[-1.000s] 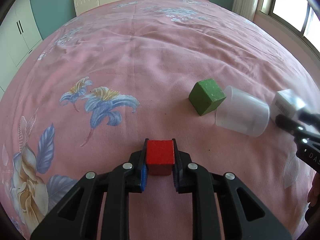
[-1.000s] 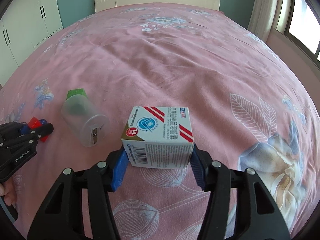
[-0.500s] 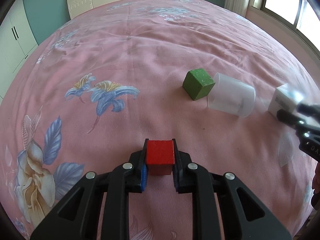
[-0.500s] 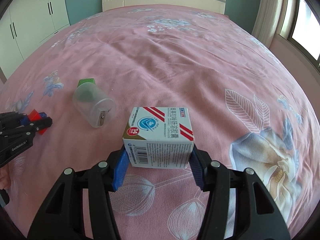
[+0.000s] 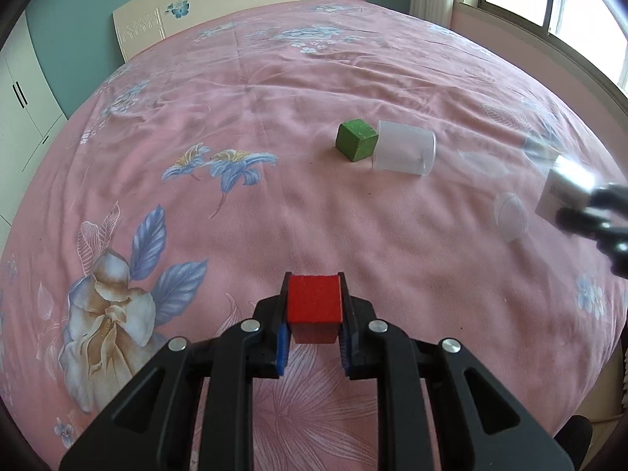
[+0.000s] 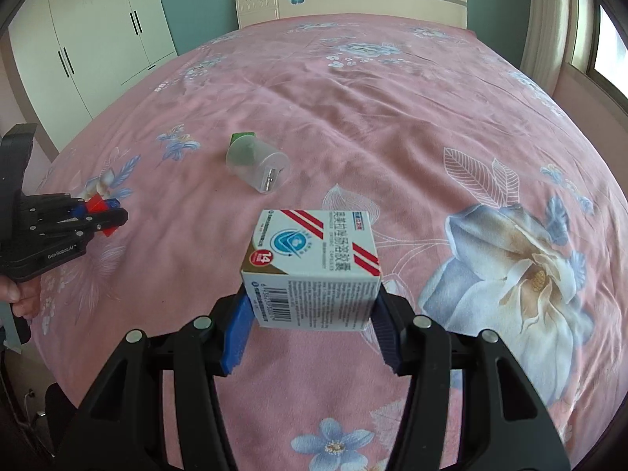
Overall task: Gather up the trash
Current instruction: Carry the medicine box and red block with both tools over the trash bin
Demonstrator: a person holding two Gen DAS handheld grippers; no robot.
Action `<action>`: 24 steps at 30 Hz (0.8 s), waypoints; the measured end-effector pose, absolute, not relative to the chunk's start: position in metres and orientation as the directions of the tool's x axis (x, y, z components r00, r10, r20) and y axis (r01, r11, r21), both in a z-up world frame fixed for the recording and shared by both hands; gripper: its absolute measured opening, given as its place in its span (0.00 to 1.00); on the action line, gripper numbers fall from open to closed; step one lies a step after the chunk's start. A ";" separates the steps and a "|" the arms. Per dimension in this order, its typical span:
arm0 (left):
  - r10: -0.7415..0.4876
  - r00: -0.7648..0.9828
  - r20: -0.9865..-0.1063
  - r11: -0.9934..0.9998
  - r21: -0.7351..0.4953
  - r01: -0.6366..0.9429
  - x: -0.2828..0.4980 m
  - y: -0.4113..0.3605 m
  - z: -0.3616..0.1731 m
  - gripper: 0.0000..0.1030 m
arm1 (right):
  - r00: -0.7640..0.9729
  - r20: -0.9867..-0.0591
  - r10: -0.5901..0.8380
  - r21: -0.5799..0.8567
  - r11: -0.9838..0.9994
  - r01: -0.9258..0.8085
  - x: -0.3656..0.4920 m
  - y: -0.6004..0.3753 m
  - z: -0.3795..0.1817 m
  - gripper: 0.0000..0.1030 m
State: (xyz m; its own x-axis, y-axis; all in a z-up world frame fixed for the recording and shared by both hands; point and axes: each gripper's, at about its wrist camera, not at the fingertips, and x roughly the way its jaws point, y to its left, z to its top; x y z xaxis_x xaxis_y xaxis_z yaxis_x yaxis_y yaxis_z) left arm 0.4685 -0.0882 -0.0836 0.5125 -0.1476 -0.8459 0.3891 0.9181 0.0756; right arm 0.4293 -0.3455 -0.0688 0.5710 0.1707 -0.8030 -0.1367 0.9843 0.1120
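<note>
Pink bedspread beneath left gripper clamping red cube, right gripper clamping medicine box

The right gripper clamps a medicine box above the bed; a clear cup, seemingly touching a green block, lies mid-bed.

Readable print: one brand mark and one number

On the side of my left tongs, seen from the right wrist camera, I read "GenRoboLAI" or close to it in small white letters; the last characters are too fine for me to be sure. The medicine box carries a white "14" in a red circle on its top face, beside Chinese characters and a barcode on its front face, all too small for me to make out.
</note>
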 end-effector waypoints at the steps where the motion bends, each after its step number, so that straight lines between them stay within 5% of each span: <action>1: -0.147 0.512 -0.846 0.913 0.083 0.398 0.462 -0.088 -0.082 0.21 | 0.564 -0.805 0.182 0.119 0.982 -0.147 0.422 -0.344 -0.066 0.53; 24: -0.194 0.480 -0.855 0.838 0.110 0.534 0.293 -0.070 -0.074 0.21 | 0.466 -0.838 0.284 0.089 0.914 -0.397 0.237 -0.282 -0.035 0.53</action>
